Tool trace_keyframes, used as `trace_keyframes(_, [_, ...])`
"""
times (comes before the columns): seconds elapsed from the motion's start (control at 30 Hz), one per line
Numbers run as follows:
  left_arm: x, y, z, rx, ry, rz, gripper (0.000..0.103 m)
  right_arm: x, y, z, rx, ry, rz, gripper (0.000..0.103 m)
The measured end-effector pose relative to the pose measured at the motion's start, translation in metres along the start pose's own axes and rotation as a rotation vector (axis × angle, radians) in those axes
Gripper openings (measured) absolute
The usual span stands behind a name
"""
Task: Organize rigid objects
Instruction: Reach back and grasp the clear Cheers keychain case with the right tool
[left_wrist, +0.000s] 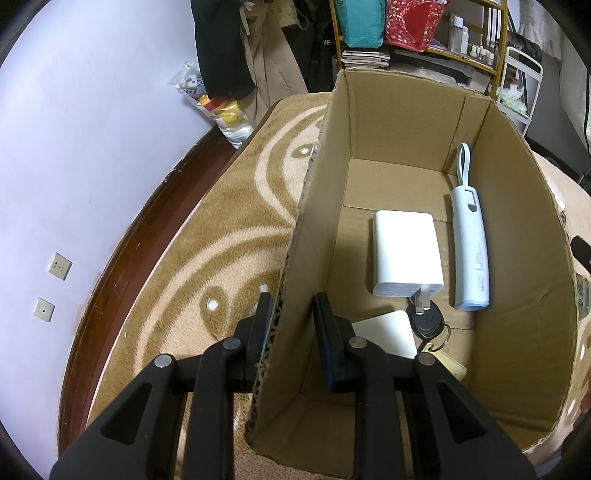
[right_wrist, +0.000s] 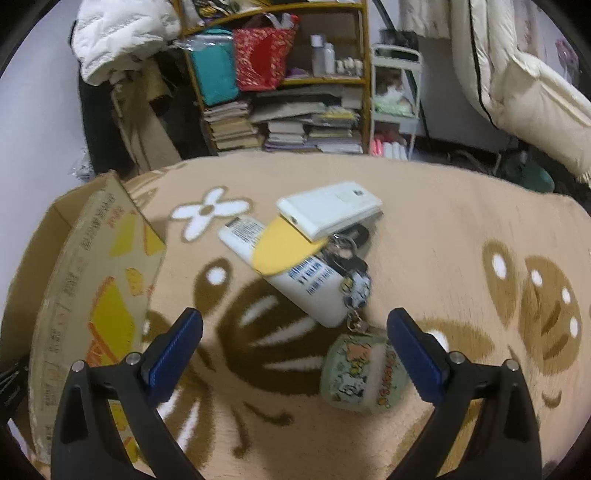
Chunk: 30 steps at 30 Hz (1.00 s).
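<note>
My left gripper (left_wrist: 291, 314) straddles the left wall of an open cardboard box (left_wrist: 314, 206) and is shut on it, one finger outside and one inside. Inside the box lie a white charger plug (left_wrist: 406, 254), a pale blue power bank (left_wrist: 471, 251) with a loop, a black car key (left_wrist: 428, 321) and a white flat object (left_wrist: 388, 332). My right gripper (right_wrist: 295, 343) is open above the rug, empty. Just ahead of it lie a white remote (right_wrist: 314, 291), a yellow card (right_wrist: 284, 247), a white flat device (right_wrist: 328, 210), a bunch of keys (right_wrist: 351, 266) and a green cartoon pouch (right_wrist: 364, 373) by the right finger.
The box's printed outer side (right_wrist: 85, 295) stands at the left of the right wrist view. A tan patterned rug (right_wrist: 461, 240) covers the surface. A cluttered shelf (right_wrist: 288, 92) with books and bags stands behind, beside bedding (right_wrist: 517, 81). A wall (left_wrist: 74, 147) with sockets runs on the left.
</note>
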<state>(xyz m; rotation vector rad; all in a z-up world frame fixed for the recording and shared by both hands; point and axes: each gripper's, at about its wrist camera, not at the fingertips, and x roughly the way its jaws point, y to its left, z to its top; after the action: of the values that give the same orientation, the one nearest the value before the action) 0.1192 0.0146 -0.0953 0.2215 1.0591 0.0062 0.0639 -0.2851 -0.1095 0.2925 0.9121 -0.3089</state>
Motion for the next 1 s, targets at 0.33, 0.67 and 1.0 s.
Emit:
trace_keyframes(0.33, [0.0,0.0,0.0,0.003,0.0,0.003,0.022,0.02,-0.018,-0.01,0.042,0.087,-0.068,0.101])
trace_keyframes(0.67, [0.0,0.0,0.0,0.003,0.0,0.002,0.022,0.033,-0.025,-0.016,0.063,0.154,-0.115,0.081])
trace_keyframes(1.0, [0.0,0.0,0.0,0.003,0.0,0.003,0.022,0.035,-0.028,-0.02,0.052,0.17,-0.142,0.061])
